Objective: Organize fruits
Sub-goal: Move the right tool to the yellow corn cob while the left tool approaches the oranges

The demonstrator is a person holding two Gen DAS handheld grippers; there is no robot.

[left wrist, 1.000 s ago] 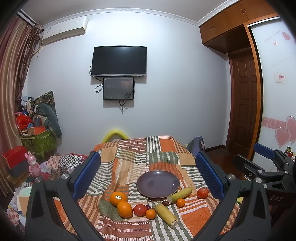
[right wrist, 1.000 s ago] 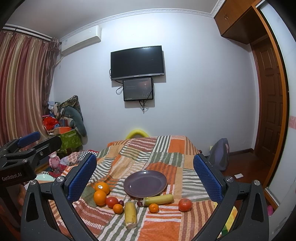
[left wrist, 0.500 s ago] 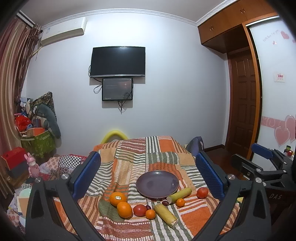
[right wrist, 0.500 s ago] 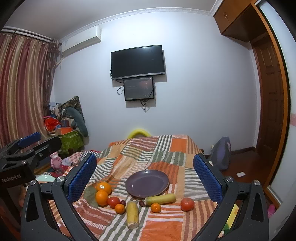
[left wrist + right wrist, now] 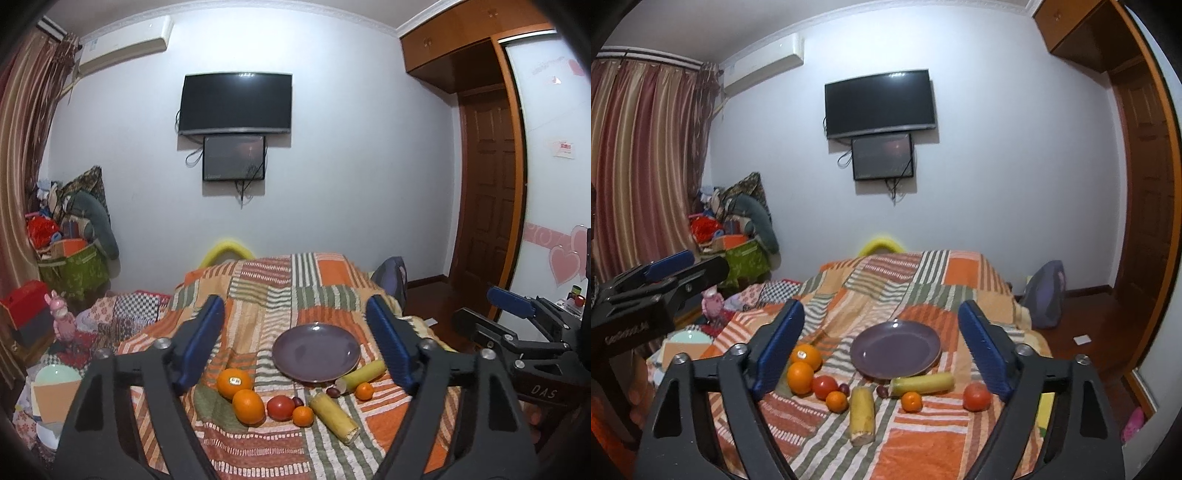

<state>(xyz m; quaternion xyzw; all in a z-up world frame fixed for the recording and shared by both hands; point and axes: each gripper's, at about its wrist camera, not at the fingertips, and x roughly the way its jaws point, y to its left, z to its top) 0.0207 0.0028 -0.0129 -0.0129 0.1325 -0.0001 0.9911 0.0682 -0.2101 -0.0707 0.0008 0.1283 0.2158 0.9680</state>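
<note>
Bedroom setup with a TV [image 5: 881, 101] on the wall, and all the fruit sits on a bed under a patchwork blanket [image 5: 923, 435], so no firm surface anywhere. Both the left tongs [image 5: 295, 347] and the right tongs [image 5: 881, 347] hang above the near end of the bed, spread wide and holding nothing. Nothing is on the purple plate [image 5: 895, 349] yet; the fruit lies just in front of it and to its left. Count from the right view: two big oranges [image 5: 800, 377], two small mandarins [image 5: 911, 401], two tomatoes [image 5: 976, 396], two dark little plum-ish things [image 5: 881, 390], and two yellowish cylinders [image 5: 861, 415], probably corn or cane, hard to tell. Likely trouble: the round stuff could roll on that soft, lumpy blanket if a tong nudges it, and the left cluster is packed touching, so grabbing one could knock its neighbours. The plate could also tip on the bedding under off-centre weight.
</note>
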